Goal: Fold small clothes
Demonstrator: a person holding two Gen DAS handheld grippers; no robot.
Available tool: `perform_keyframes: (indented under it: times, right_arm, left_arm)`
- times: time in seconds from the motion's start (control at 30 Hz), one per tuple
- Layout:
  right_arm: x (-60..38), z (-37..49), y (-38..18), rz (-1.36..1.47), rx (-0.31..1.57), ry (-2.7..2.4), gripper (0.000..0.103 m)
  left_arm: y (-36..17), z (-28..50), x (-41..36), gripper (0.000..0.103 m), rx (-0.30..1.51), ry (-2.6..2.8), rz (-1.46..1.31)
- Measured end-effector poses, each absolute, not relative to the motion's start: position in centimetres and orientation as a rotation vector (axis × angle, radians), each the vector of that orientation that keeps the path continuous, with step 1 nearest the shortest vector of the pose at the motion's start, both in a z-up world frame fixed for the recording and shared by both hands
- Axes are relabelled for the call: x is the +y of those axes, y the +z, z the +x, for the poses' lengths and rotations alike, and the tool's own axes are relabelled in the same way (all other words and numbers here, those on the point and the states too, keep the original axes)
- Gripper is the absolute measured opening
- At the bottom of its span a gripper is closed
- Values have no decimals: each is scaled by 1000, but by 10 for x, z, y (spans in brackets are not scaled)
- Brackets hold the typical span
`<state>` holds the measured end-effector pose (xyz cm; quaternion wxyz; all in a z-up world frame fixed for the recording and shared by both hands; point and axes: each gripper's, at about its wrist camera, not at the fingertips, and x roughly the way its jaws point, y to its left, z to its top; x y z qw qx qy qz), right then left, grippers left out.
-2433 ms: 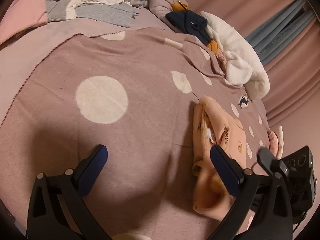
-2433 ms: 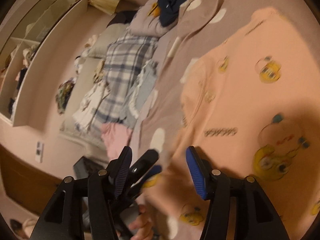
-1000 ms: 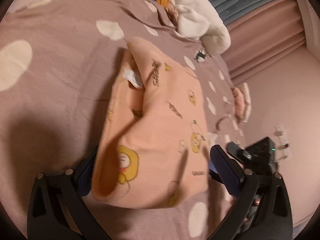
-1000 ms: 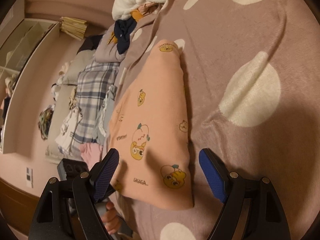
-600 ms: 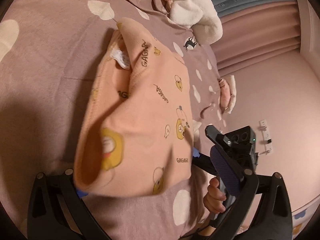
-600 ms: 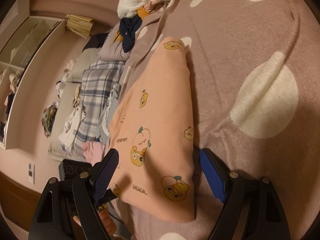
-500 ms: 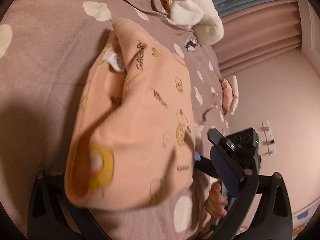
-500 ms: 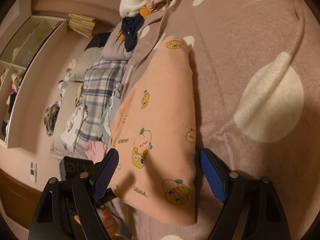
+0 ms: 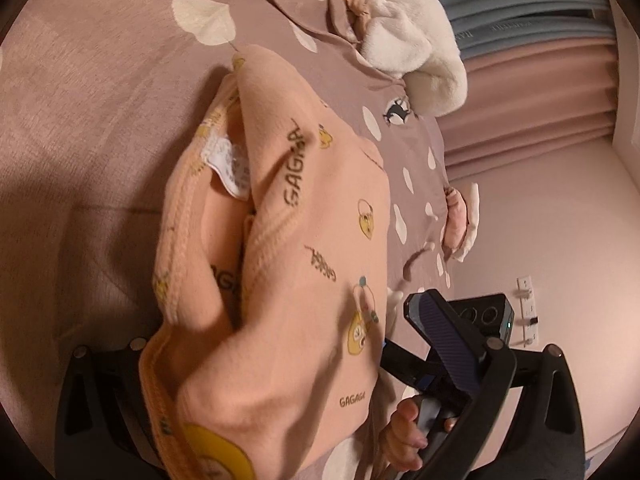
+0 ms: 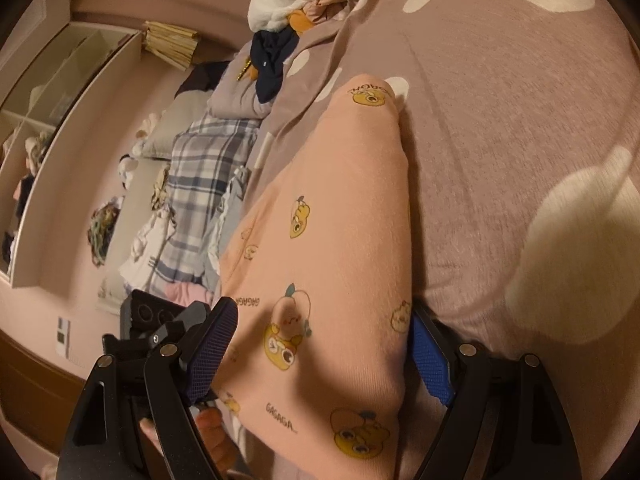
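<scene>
Right wrist view: right hand-held gripper (image 10: 320, 354) gapes wide astride peach printed garment (image 10: 332, 264), folded lengthwise on the bed's polka-dot blanket (image 10: 500, 120); cross-fold apparently remains. Left hand-held gripper (image 9: 280, 368): cannot tell.

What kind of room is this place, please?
Most likely a bedroom: a mauve blanket with cream dots covers a bed, a grey-and-white plaid pillow lies at its far end, and pleated pink curtains hang beside it.

Dotted blanket (image 10: 500, 128): landmark. White fleece (image 9: 412, 40) and navy garment (image 10: 272, 60) at its far edge; plaid cloth (image 10: 200, 184) beside it; shelf (image 10: 68, 92) and curtain (image 9: 528, 92) beyond it.
</scene>
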<state>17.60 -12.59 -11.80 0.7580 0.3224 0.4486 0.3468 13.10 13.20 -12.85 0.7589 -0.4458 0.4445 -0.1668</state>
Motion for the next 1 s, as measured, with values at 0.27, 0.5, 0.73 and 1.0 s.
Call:
perform_keyframes:
  times: [0.27,0.5,0.73,1.0]
  right_arm:
    - [-113,181,-115,611,948,727,83]
    - [-106,183,-114,554,914,723,80]
    - [-111,179,-118,525,875,670,51]
    - [-109,180,-120,512,869,659,34]
  left_arm:
    - [-130,137,132,92,973,-302,-945]
    - [-133,139,136,79,966,-295,-946]
    - [-136,135,133,51,941,-209,-863]
    - [-137,134,125,41,907,-139,-782]
